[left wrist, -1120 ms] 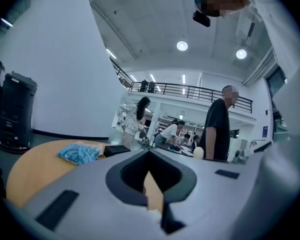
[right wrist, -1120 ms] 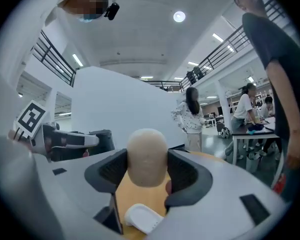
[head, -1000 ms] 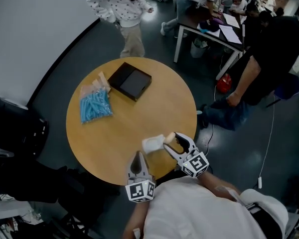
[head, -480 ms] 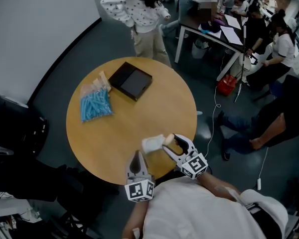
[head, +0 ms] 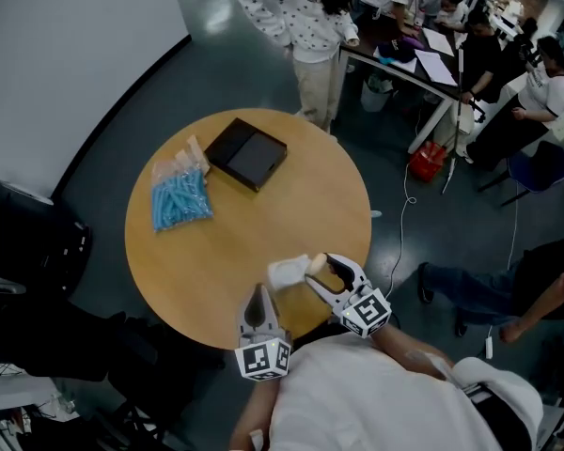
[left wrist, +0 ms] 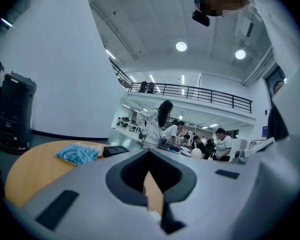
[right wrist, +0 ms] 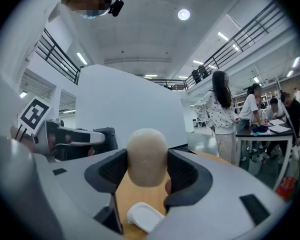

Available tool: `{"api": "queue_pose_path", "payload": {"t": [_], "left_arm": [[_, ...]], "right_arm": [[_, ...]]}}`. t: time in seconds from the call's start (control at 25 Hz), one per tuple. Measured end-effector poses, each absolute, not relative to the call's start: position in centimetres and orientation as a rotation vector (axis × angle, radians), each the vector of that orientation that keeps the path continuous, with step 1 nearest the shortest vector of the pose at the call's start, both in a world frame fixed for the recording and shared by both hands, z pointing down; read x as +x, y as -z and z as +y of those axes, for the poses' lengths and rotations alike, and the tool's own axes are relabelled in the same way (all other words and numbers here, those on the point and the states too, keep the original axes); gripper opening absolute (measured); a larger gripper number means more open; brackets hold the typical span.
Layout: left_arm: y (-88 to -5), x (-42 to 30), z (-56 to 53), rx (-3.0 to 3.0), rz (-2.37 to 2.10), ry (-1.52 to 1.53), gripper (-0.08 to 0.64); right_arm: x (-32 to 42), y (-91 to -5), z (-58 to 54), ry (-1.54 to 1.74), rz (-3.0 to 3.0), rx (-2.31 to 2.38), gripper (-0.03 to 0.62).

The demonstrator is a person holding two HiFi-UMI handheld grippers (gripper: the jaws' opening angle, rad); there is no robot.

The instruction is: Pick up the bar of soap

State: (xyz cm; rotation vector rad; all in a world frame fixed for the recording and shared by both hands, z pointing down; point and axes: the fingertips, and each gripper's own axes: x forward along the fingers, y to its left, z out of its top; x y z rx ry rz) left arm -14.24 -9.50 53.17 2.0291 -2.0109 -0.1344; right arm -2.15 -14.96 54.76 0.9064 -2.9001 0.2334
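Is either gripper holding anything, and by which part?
The right gripper clamps the soap by its two sides, one end sticking out. The left gripper holds nothing.

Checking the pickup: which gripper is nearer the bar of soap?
Right. The right gripper is clamped on the bar of soap; the left gripper sits apart to its left, shut and empty, at the table edge.

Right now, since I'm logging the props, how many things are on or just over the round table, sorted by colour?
Black: 1, the flat box
Blue: 1, the bag of blue pieces
White: 1, the soap dish
Beige: 1, the bar of soap, held in the right gripper
Total: 4
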Motion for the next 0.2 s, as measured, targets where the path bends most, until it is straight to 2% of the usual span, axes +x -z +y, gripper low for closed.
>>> {"api": "queue_pose_path", "payload": {"t": [0.2], "left_arm": [[-53.19,-14.29,-9.73,2.033,-2.01,0.129,0.006]], "right_arm": [[-2.27,-54.84,-15.09,-0.239,-2.901,0.901,0.259]]}}
